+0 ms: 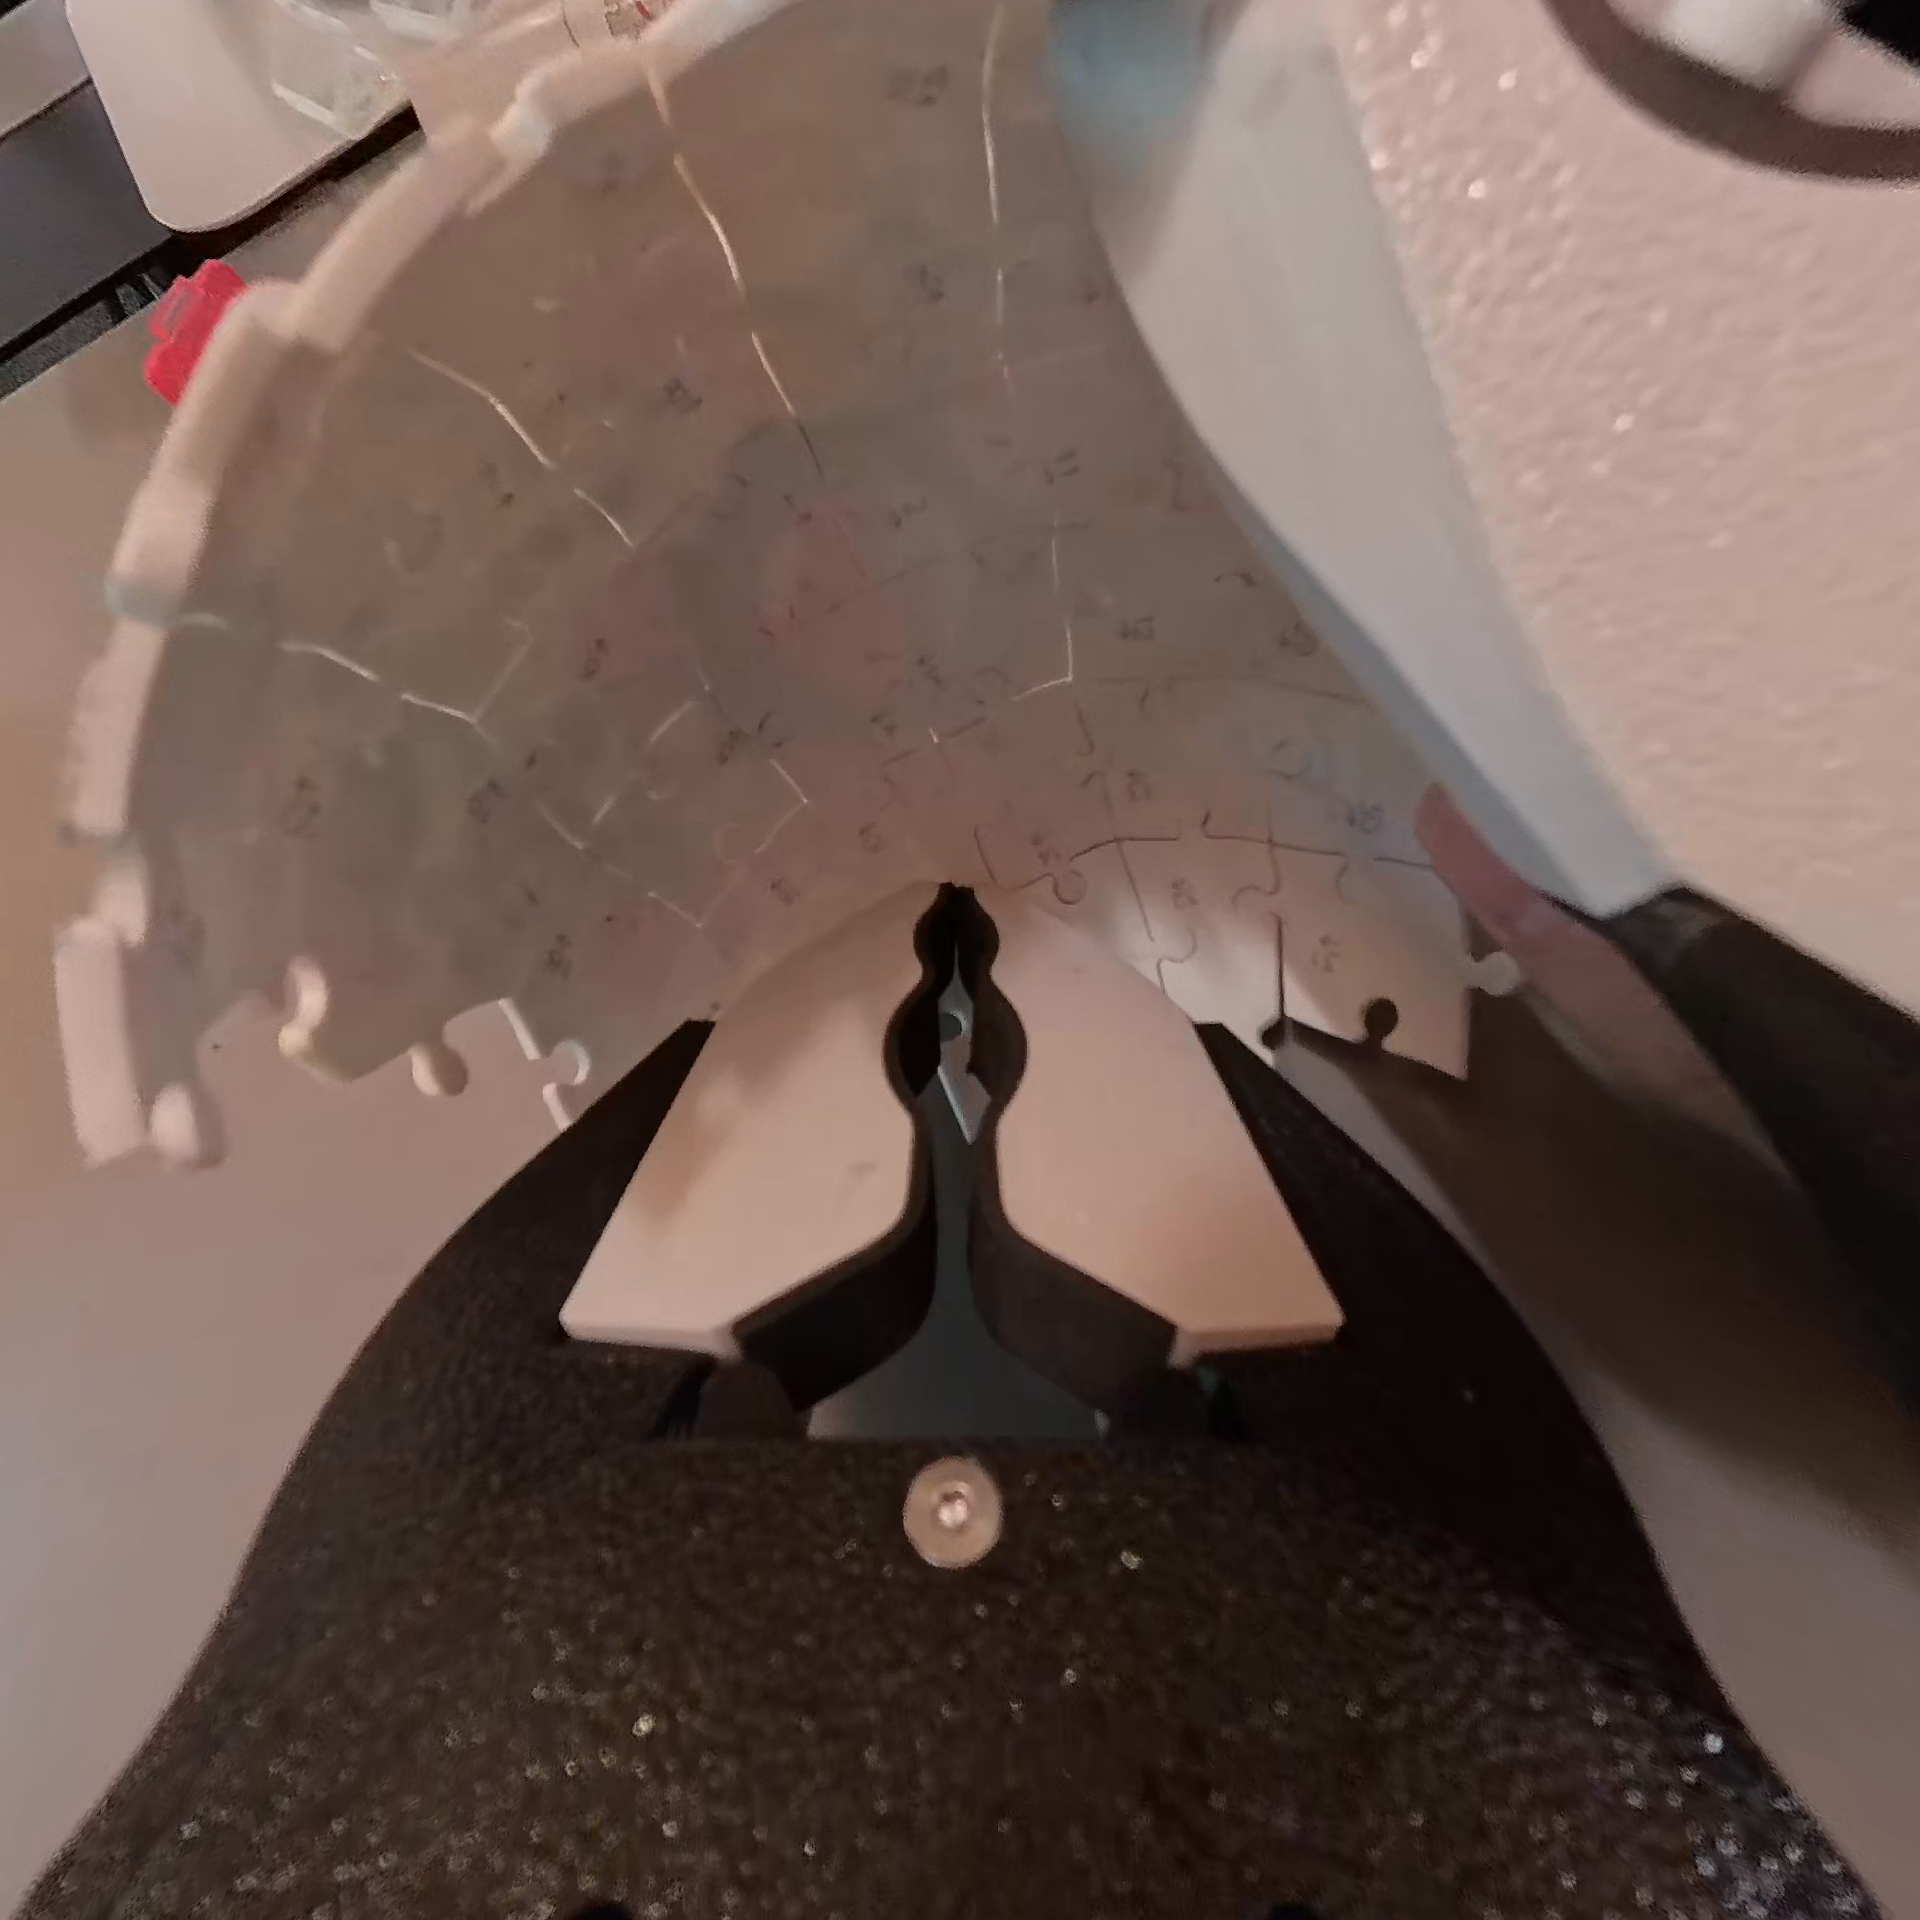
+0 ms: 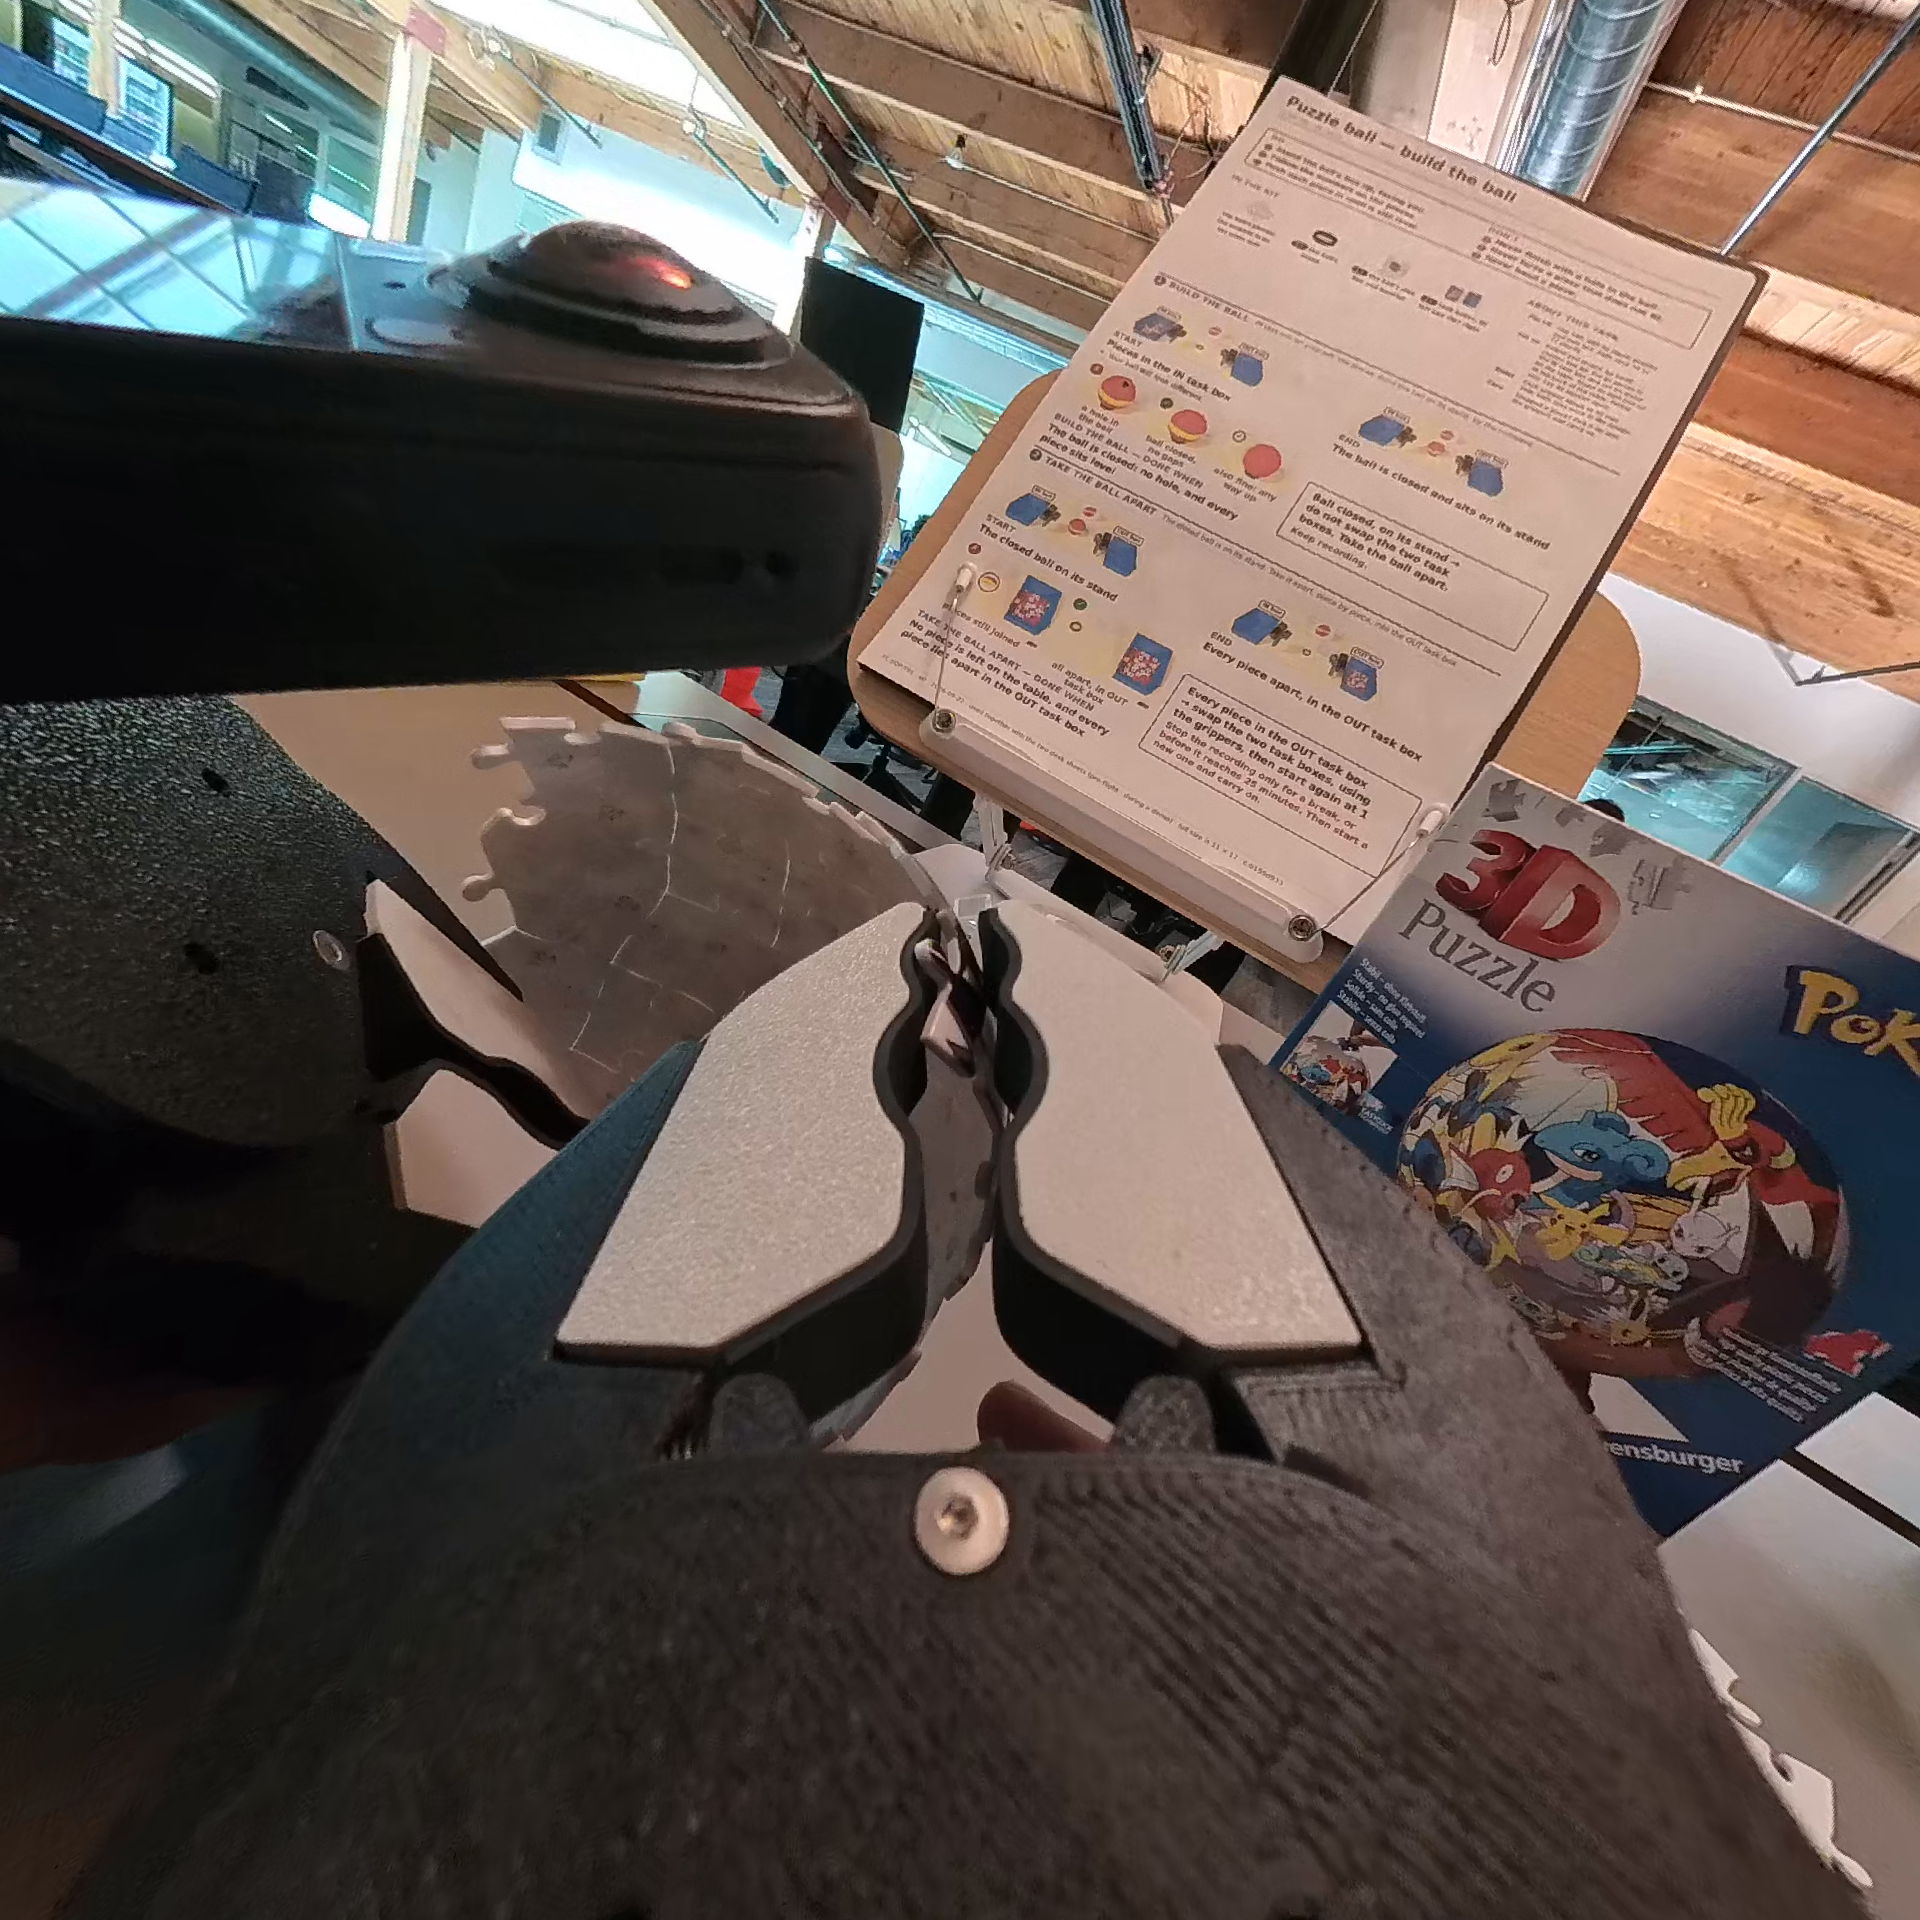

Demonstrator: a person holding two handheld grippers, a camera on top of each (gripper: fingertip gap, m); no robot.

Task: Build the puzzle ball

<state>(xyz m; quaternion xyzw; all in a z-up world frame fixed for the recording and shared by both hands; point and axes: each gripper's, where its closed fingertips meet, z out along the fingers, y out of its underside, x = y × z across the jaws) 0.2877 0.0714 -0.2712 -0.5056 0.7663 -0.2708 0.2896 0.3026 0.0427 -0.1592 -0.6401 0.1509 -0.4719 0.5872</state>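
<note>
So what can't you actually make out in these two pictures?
- Left wrist view: the puzzle shell is blurred, so the marks on its pieces are unreadable; the right gripper's body hides its right part.
- Left wrist view: what the left gripper pinches is hidden at its tips.
- Right wrist view: the left gripper's body covers much of the shell.
- Right wrist view: the puzzle box is cut off by the right edge.

A pale bench [image 2: 1766,1621] is being seen carrying a blue puzzle box [image 2: 1621,1132], a stand with an instruction sheet [image 2: 1299,468], and loose white pieces [image 2: 1756,1756] at its edge.
</note>
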